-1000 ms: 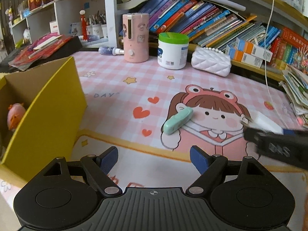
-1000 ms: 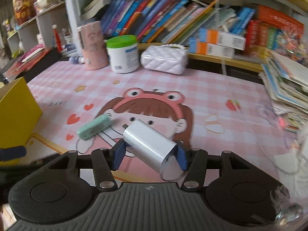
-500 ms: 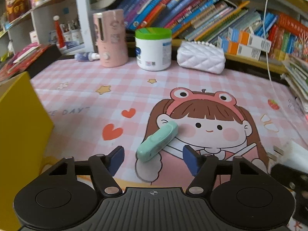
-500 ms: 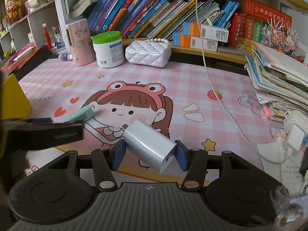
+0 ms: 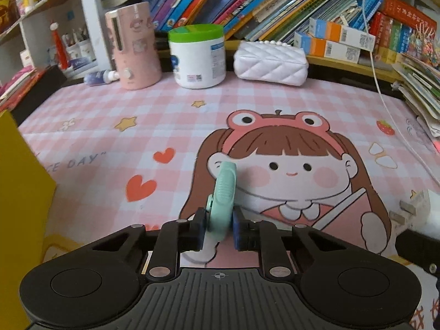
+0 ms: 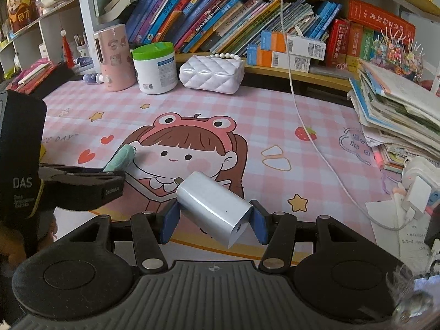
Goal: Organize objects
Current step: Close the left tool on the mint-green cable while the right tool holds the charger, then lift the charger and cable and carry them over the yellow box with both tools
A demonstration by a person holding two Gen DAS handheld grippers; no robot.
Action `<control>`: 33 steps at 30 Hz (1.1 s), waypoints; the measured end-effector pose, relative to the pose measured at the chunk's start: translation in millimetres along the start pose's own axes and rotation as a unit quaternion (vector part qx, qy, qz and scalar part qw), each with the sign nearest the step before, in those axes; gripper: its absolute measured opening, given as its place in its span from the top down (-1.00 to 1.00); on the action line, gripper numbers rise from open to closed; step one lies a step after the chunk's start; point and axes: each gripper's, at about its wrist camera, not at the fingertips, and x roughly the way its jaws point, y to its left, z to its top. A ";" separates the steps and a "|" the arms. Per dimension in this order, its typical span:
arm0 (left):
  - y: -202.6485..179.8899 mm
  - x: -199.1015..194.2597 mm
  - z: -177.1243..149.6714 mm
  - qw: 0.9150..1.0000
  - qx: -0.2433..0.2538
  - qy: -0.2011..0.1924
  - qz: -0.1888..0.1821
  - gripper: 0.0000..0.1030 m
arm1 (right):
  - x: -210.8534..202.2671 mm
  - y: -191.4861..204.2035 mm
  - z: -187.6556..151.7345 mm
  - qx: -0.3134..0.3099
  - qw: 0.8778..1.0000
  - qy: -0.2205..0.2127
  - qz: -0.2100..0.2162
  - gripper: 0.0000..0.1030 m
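In the left wrist view, the left gripper [image 5: 219,229] is clenching its blue pads [image 5: 237,231] on the near end of the mint clip [image 5: 224,195]. The clip is lying on the pink mat [image 5: 115,137] and pointing toward 12 o'clock. A yellow box [image 5: 19,192] is standing at 9 o'clock.

In the right wrist view, the right gripper [image 6: 214,220] is grasping a silver charger [image 6: 213,207] between its pads, tilted, above the mat [image 6: 275,115]. The left gripper [image 6: 110,180] is showing at 9 o'clock, with the clip [image 6: 119,159] sticking out from it.

Jar [image 5: 196,55] stands between bottle [image 5: 134,46] and purse [image 5: 271,64] — behind mat [image 5: 110,126].
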 end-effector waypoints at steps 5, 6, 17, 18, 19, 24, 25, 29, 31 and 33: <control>13.2 -28.9 -7.2 1.000 -0.027 -0.013 0.002 0.66 | -2.2 10.7 -0.7 -0.008 1.000 -0.001 -0.026 -0.01; 16.2 -37.1 -9.4 0.999 -0.033 -0.016 0.000 0.66 | -2.1 13.4 -1.0 -0.009 0.999 0.001 -0.030 -0.01; 37.7 -102.2 -44.7 0.998 -0.065 -0.026 0.000 0.66 | -16.1 56.8 -11.4 -0.045 0.999 0.000 -0.024 -0.01; 38.7 -106.1 -47.6 0.998 -0.063 -0.026 0.002 0.66 | -18.0 61.4 -12.4 -0.049 0.999 0.000 -0.024 -0.01; 40.5 -110.0 -50.5 0.998 -0.062 -0.027 0.005 0.66 | -20.2 66.2 -14.0 -0.054 0.998 -0.001 -0.022 -0.01; 53.4 -126.2 -64.0 0.997 -0.066 -0.034 0.017 0.66 | -32.1 86.2 -22.3 -0.069 0.997 -0.005 -0.016 -0.01; 56.0 -129.1 -66.5 0.997 -0.067 -0.035 0.020 0.66 | -34.3 90.4 -24.2 -0.072 0.997 -0.005 -0.017 -0.01; 68.4 -142.2 -78.9 0.996 -0.070 -0.040 0.025 0.66 | -43.8 107.5 -31.4 -0.081 0.997 -0.007 -0.020 -0.01; 75.2 -149.7 -85.8 0.996 -0.070 -0.043 0.028 0.66 | -49.5 117.7 -35.2 -0.085 0.996 -0.008 -0.019 -0.01; 83.9 -157.9 -92.6 0.996 -0.070 -0.046 0.031 0.66 | -55.9 128.8 -39.2 -0.090 0.996 -0.011 -0.017 -0.01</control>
